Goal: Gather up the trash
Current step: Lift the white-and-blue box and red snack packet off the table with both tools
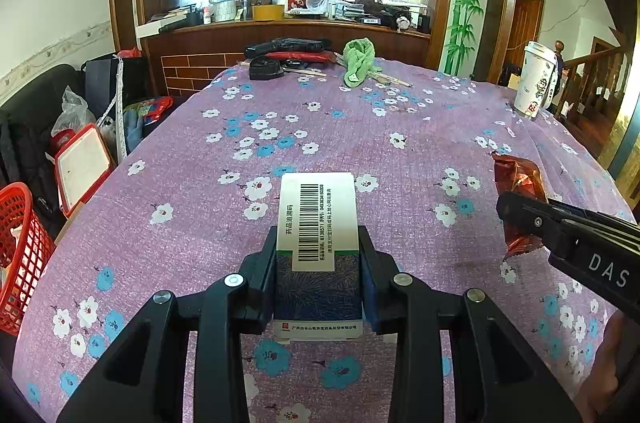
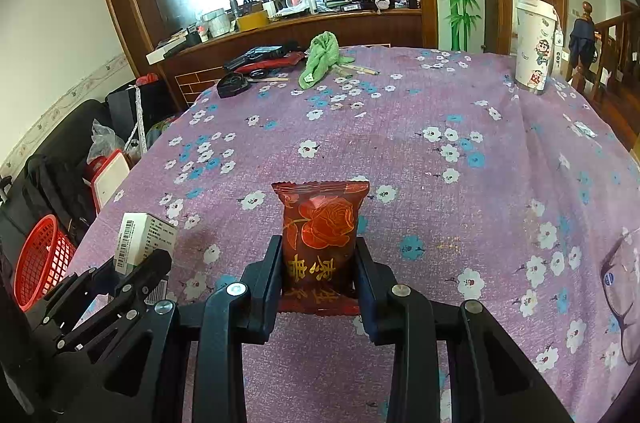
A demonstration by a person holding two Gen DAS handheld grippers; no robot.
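Note:
My left gripper point(image 1: 319, 263) is shut on a white and blue medicine box point(image 1: 318, 219) with a barcode label, held above the purple flowered tablecloth point(image 1: 360, 127). My right gripper point(image 2: 318, 263) is shut on a red snack wrapper point(image 2: 320, 227) printed with a rose. In the left wrist view the right gripper point(image 1: 516, 219) comes in from the right edge with the red wrapper point(image 1: 516, 179) in it. In the right wrist view the left gripper point(image 2: 132, 271) shows at the lower left with the box point(image 2: 140, 239).
A red mesh basket point(image 1: 16, 255) stands below the table's left edge, beside a red-rimmed container point(image 1: 82, 167). At the far side lie a green cloth point(image 1: 360, 61), chopsticks and black items point(image 1: 266, 67). A white lidded cup point(image 1: 534, 79) stands at the right. Eyeglasses point(image 2: 624, 283) lie near the right edge.

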